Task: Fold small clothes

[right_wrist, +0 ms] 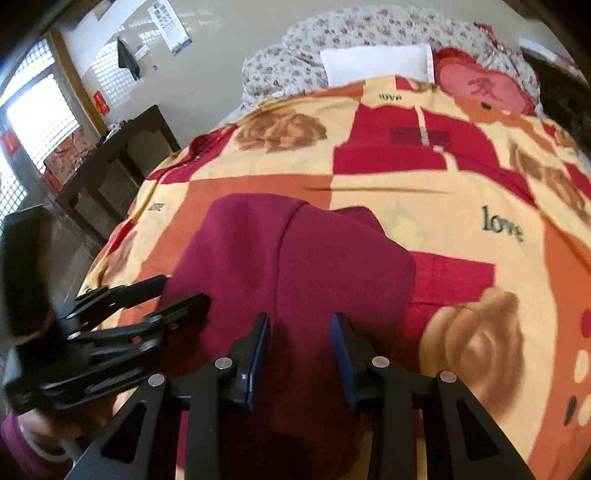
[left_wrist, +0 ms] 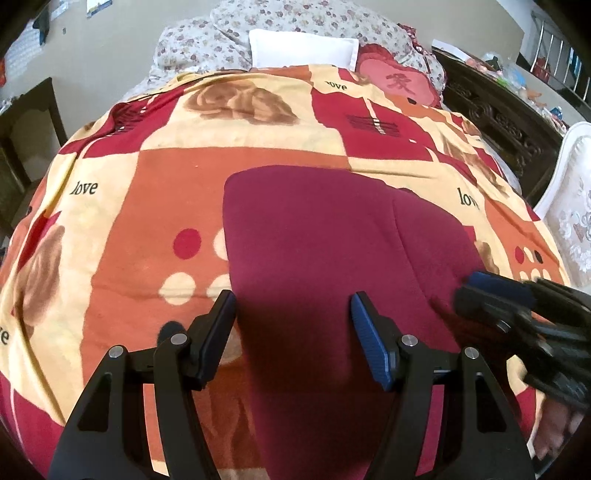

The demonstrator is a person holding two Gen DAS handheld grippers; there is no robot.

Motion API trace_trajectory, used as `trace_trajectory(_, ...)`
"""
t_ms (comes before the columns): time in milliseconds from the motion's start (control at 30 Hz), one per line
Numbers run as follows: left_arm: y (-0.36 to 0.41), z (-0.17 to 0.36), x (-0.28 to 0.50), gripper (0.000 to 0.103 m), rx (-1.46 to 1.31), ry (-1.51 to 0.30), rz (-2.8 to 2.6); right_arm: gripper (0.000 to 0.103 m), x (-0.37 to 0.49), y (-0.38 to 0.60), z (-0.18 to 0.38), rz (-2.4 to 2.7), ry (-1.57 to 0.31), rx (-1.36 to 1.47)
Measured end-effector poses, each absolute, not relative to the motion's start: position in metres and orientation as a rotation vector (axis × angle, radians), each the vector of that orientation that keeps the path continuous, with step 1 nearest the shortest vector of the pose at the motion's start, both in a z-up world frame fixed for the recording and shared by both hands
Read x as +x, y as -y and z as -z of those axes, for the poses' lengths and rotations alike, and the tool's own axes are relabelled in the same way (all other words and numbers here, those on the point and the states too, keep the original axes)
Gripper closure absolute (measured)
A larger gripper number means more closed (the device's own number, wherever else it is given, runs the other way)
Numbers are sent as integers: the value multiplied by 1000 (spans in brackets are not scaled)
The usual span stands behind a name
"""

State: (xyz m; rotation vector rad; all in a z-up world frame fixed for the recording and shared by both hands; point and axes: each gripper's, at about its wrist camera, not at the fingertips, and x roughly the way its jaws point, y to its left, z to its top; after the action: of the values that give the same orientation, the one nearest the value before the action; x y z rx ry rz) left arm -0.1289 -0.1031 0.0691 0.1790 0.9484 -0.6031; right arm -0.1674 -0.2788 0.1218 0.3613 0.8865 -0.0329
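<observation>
Nearest the viewer, the left gripper point(left_wrist: 293, 306) hangs over the near part of the maroon garment point(left_wrist: 332, 236) with its jaws spread wide and nothing between them; the right gripper point(right_wrist: 300, 325) sits just beside it over the same cloth, jaws parted more narrowly and likewise empty, though whether the fingertips touch the fabric cannot be told. The garment lies flat toward the near edge of the bed, a fold or seam line running along it; its nearest part is cut off behind the gripper bodies. It rests on a patchwork blanket point(left_wrist: 229, 173) of red, orange and cream, printed with roses and the word "love" several times. Bare blanket lies open to both sides and beyond the garment. At the far edge sit a white pillow point(left_wrist: 303, 50), a red cushion point(left_wrist: 399, 85) bearing a Chinese character too blurred to read, and a floral quilt point(left_wrist: 229, 33). A dark wooden table point(right_wrist: 118, 158) stands past the left edge.
</observation>
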Motion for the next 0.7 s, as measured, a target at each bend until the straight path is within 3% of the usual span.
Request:
trace_trajectory(367, 99, -75, -148, 38, 188, -917, 580, 65, -200, 251, -97, 119, -912, 248)
trace_trajectory(567, 86, -88, -159, 38, 199, -870, 549, 65, -212, 251, -123, 135, -854, 256)
trace_trajectory(700, 75, -102, -165, 38, 174, -840, 536, 54, -224, 256, -144, 162, -793, 301)
